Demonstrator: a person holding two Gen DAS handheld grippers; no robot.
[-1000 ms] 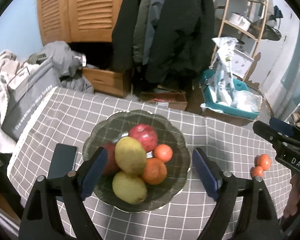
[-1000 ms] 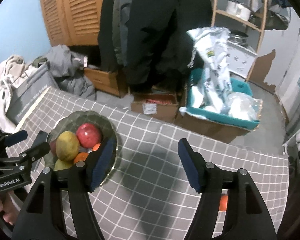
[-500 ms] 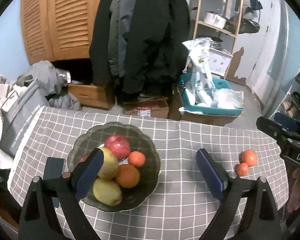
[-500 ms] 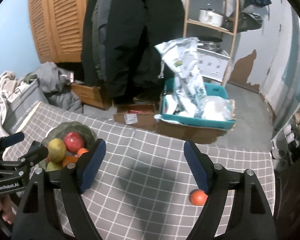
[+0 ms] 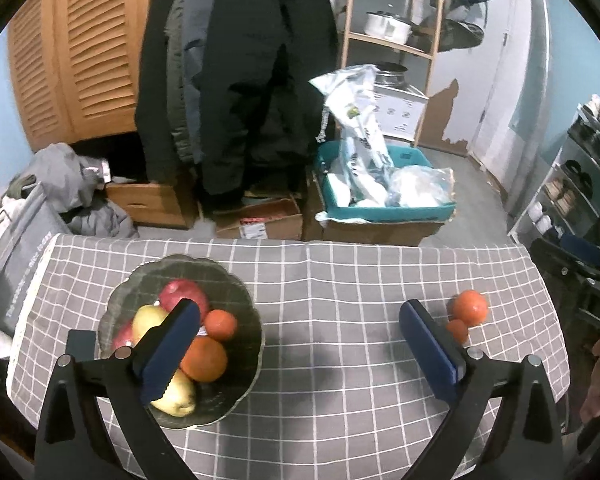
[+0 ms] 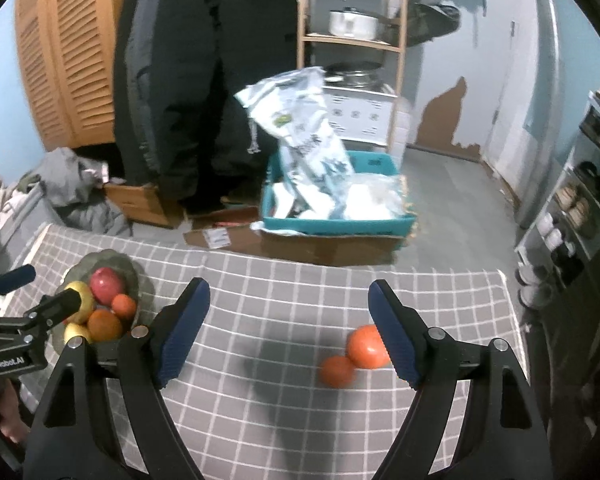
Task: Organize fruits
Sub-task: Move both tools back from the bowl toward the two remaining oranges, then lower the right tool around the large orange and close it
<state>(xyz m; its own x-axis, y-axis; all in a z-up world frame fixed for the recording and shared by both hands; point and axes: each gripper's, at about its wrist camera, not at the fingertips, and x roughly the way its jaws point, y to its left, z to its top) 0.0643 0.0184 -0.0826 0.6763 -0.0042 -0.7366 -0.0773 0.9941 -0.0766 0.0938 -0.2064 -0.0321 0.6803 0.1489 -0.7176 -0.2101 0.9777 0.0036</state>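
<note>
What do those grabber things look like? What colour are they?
Both are black plastic tongs with two long fingers. The left gripper and right gripper have dark blue ridged pads on the fingertips and small silver bolts at the joints. From the side, the left one shows white letters reading "GenRobot.AI". No cables or sleeves show, only a bit of bare hand at the edges.

The left gripper (image 5: 300,346) is held above the counter (image 5: 340,380) with its jaws spread wide and nothing between them; its blue pads (image 5: 172,354) face each other across a broad gap. The right gripper (image 6: 288,330) is likewise held with its jaws wide apart and nothing clasped. Each gripper is seen at the edge of the other's view, the left one at the left of the right wrist view, the right one at the right of the left wrist view.
</note>
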